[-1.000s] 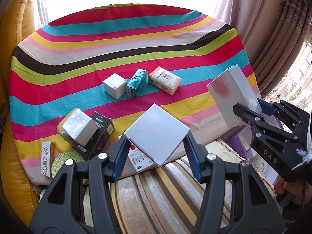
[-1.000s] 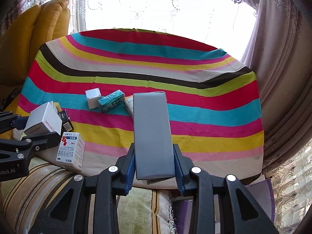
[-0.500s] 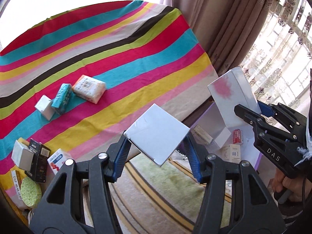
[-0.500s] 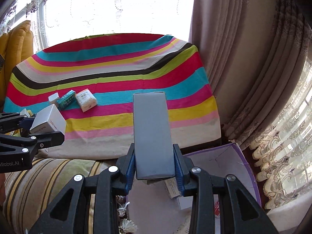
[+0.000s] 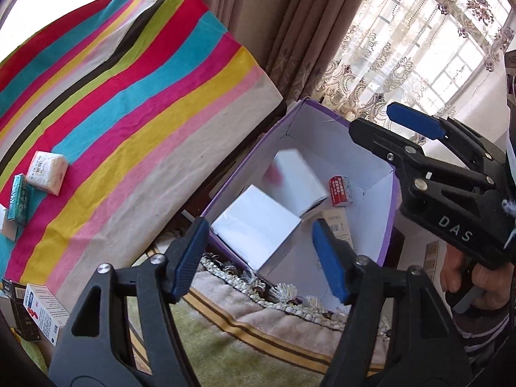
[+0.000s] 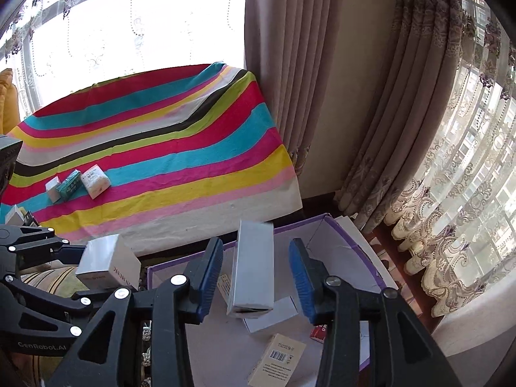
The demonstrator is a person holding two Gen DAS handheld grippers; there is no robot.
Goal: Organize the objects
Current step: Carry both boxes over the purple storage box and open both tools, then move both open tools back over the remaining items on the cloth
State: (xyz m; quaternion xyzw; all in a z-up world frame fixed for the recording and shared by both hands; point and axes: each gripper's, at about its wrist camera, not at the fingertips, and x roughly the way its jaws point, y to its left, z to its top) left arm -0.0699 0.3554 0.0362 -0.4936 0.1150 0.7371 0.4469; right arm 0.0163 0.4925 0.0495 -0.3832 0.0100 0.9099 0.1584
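Now both tools are opening over the purple bin [image 5: 388,213]: left tool [image 5: 258,254] lets go of the square white box [image 5: 254,225], right tool [image 6: 256,279] of the tall grey box [image 6: 254,274]. Both boxes sit loose between the pads, above the bin. Finish opening before pulling away.

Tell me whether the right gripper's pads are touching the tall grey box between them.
Apart. The right wrist view shows the tall grey box clear of both blue pads of the opening right gripper, over the purple box.
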